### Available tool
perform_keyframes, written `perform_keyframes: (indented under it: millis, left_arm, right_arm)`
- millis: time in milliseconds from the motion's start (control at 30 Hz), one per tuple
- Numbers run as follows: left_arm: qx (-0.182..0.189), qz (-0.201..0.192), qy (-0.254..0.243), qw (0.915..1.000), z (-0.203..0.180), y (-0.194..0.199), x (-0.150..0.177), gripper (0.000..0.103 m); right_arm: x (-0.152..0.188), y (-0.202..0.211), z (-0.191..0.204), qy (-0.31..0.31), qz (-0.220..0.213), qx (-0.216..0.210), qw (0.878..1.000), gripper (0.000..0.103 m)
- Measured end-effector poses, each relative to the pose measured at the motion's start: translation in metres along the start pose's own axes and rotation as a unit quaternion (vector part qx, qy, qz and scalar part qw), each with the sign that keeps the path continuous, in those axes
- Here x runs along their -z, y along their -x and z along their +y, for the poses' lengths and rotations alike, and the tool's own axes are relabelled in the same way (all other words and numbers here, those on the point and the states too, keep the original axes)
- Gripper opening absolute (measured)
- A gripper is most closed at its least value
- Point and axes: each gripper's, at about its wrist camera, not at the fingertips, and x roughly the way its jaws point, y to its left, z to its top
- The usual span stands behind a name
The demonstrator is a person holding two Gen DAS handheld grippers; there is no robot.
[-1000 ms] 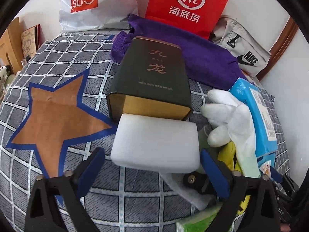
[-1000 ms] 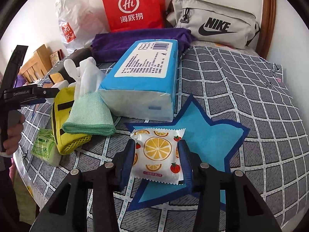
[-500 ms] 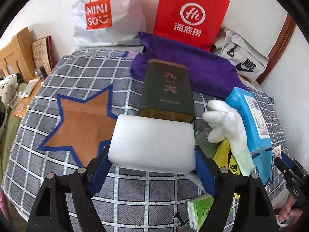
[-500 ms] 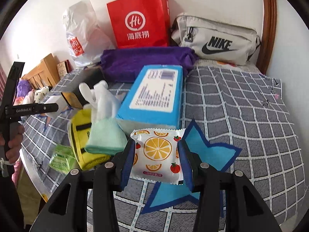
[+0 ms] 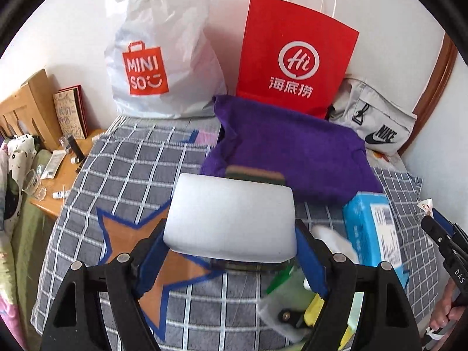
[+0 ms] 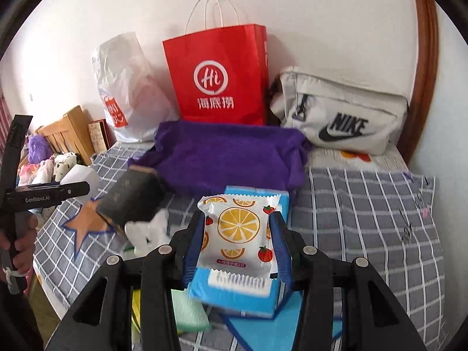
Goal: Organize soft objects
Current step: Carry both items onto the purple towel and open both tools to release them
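Note:
My left gripper (image 5: pixel 231 266) is shut on a white foam sponge block (image 5: pixel 231 219) and holds it high above the checked bedspread, over the orange star patch (image 5: pixel 128 239). My right gripper (image 6: pixel 237 248) is shut on a white wipes packet with orange-slice prints (image 6: pixel 238 231), held above the blue tissue pack (image 6: pixel 242 289). The sponge also shows at the left of the right wrist view (image 6: pixel 80 177). A purple towel (image 5: pixel 292 152) lies at the back. A white glove (image 6: pixel 149 231), a green cloth (image 6: pixel 190 310) and a dark box (image 6: pixel 131 199) lie between.
A red paper bag (image 5: pixel 295 58), a white Miniso bag (image 5: pixel 158 58) and a grey Nike bag (image 5: pixel 377 125) stand against the wall. A wooden bedside table (image 5: pixel 58 169) with small items is at the left. A blue star patch (image 6: pixel 278 327) lies under the tissue pack.
Both grippers have risen well above the bed with their loads. The left one closed on the sponge and lifted it. The bed objects now look lower and farther off.

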Motion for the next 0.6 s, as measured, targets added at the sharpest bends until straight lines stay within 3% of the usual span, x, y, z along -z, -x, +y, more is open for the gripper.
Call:
perform_keyframes:
  millis: [300,600]
  left_arm:
    - [-0.004,0.002,-0.009,1.0000,-0.013,-0.029,-0.053,0.080]
    - [0.014,0.022,-0.014,0.9996,-0.028,-0.078,-0.096,0.080]
  right_arm:
    - [-0.050,-0.045,-0.007,-0.005,-0.003,-0.003,1.000,0.045]
    - [-0.086,-0.100,-0.023,-0.007,0.024,0.006,1.000,0.045]
